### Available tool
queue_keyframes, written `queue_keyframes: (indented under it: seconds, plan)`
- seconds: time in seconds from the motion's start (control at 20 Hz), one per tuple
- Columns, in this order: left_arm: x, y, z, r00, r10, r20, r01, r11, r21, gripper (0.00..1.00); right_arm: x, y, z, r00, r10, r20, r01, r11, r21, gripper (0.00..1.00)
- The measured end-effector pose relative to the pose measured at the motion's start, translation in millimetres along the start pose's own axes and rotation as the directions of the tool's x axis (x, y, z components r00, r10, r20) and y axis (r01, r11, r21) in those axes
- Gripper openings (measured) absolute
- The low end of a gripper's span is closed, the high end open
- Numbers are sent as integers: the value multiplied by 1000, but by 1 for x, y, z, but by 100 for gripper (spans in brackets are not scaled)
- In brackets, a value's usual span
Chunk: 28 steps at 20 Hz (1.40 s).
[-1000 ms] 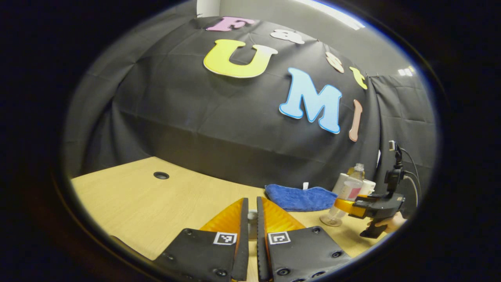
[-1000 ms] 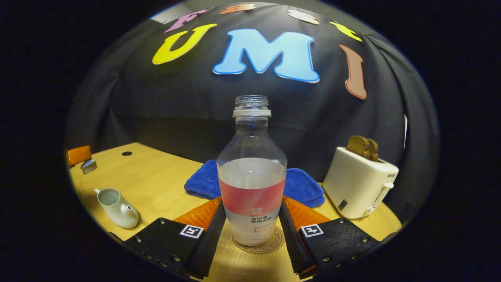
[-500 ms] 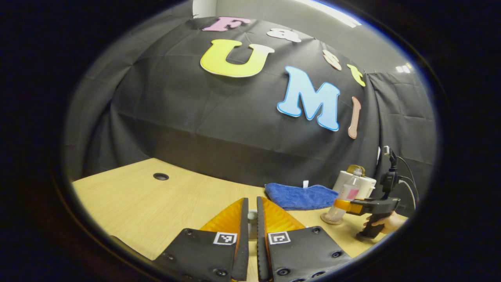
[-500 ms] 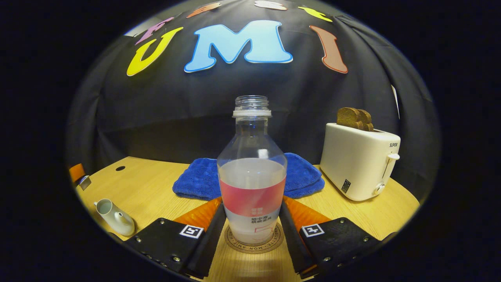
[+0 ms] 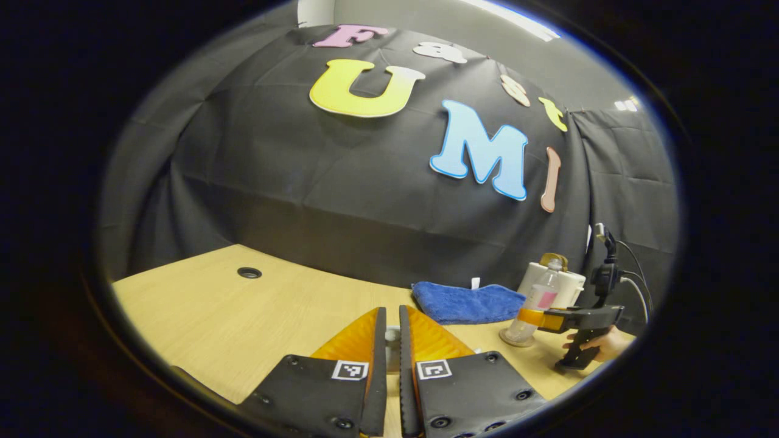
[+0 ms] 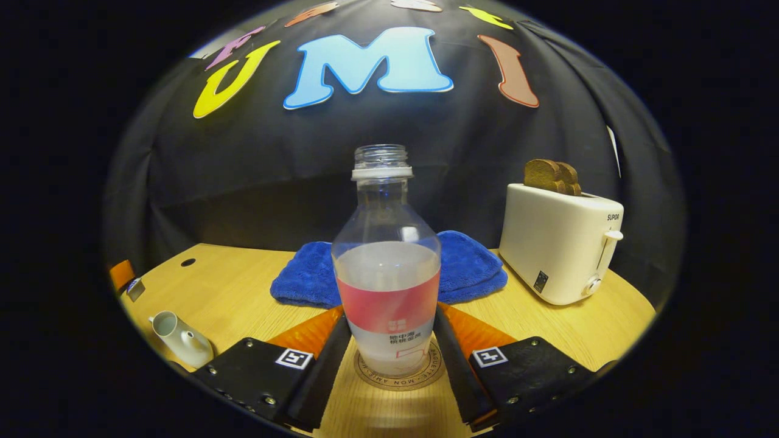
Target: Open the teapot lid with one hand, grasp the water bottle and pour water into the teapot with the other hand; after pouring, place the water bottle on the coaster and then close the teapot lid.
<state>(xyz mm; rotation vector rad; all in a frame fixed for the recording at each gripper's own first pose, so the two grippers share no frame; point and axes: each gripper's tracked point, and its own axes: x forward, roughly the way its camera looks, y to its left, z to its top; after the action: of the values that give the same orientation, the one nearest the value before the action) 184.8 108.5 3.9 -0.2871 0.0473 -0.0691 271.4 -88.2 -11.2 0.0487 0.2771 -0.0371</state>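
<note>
Water bottle (image 6: 387,286) stands upright on the coaster (image 6: 398,376) — right gripper (image 6: 389,340) fingers flanking it, contact unclear; left gripper (image 5: 389,340) clenched on the teapot lid (image 5: 392,335).

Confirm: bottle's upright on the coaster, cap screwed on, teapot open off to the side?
Not the cap. The right gripper view shows the water bottle uncapped, its neck open. It does stand upright on the coaster, and the teapot sits open to the side.
</note>
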Motion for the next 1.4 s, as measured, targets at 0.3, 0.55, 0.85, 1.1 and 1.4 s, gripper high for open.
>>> queue_keyframes:
  seconds: [0.3,0.55,0.85,1.1,1.4]
  plan:
    - [0,-1,0,1000,-2,4,2,1000,-4,18,-17,-4,13,999,-31,43,31,999,13,98]
    - [0,-5,-2,1000,-10,1,10,1000,-2,18,-53,-5,11,994,-54,95,52,998,21,98]
    - [1,-15,-5,1000,-27,-2,27,999,17,18,-107,6,5,985,-60,162,60,998,5,98]
    - [1,-30,-10,999,-53,-12,53,998,43,15,-149,19,2,973,-69,220,79,996,-39,98]
    - [7,-48,-11,996,-86,-10,87,993,77,18,-178,45,-29,972,-23,233,38,997,-60,98]
